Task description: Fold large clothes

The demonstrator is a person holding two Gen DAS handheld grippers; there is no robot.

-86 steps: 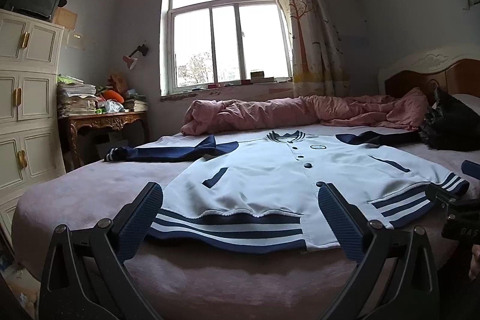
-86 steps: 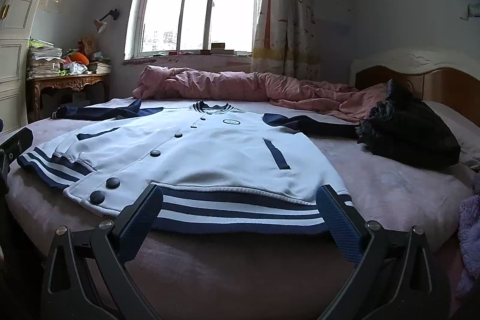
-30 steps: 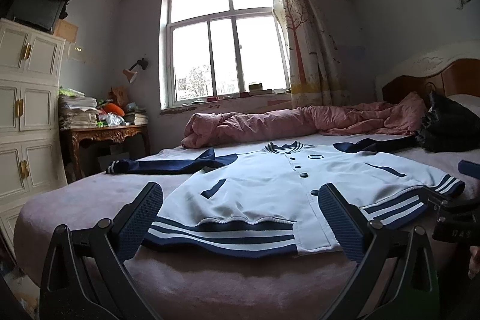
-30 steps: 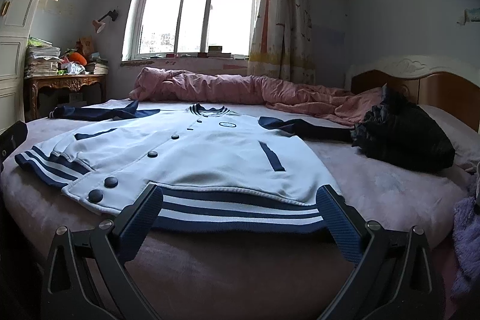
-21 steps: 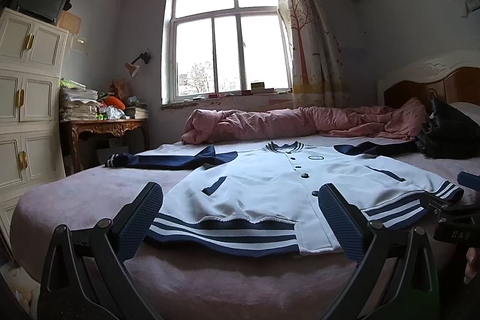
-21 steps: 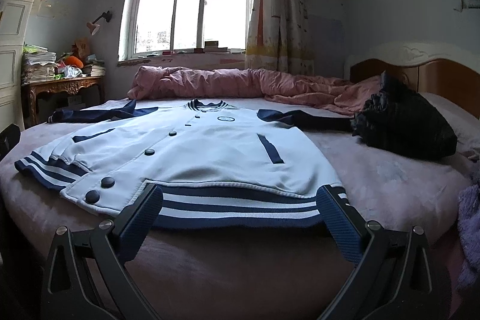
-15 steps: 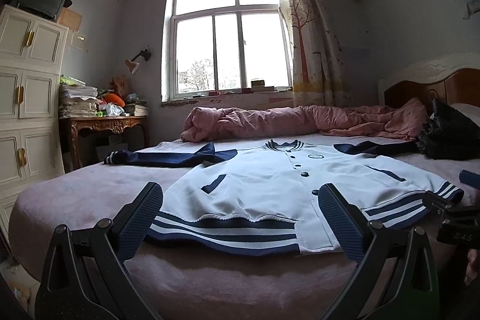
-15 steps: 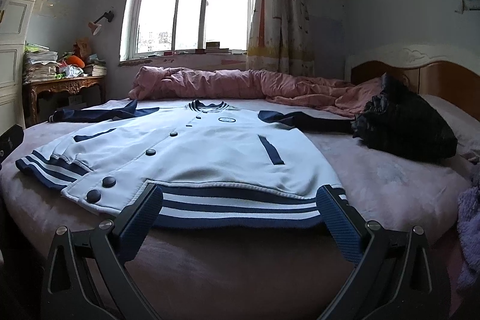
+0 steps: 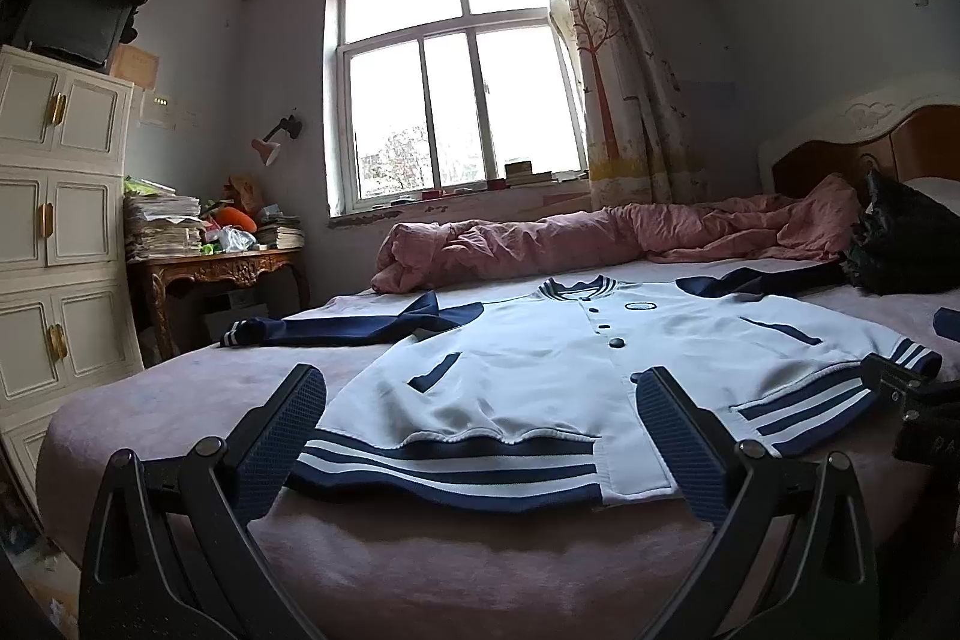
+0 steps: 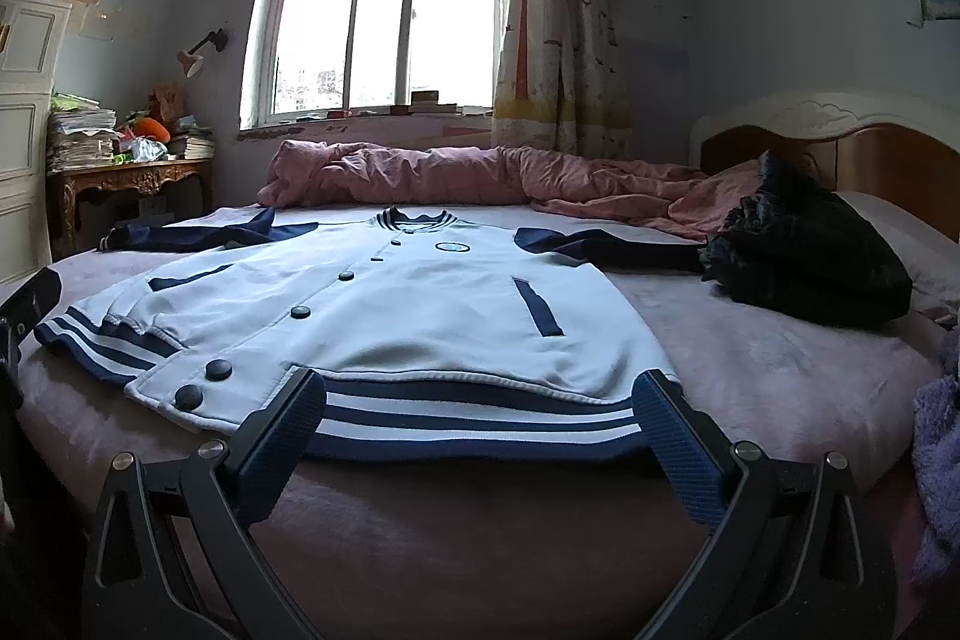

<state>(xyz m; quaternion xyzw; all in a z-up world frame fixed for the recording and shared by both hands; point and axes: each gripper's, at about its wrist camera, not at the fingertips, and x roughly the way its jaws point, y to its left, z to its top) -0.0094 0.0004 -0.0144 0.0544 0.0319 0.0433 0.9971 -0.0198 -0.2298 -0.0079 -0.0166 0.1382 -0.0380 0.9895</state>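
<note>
A white jacket (image 9: 540, 370) with navy sleeves and a striped hem lies flat, buttoned side up, mid-frame on the pink bed (image 9: 180, 400). At the bottom of each view, the left gripper (image 9: 480, 436) and right gripper (image 10: 480, 436) hang before the hem, fingers spread wide, grasping nothing. A pink quilt (image 10: 450, 172) lies behind the jacket, a black garment (image 10: 804, 262) at right.

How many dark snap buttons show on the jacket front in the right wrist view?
5 on the jacket: two at the hem, one mid-placket, one higher, one near the collar. Folds may hide more.
</note>
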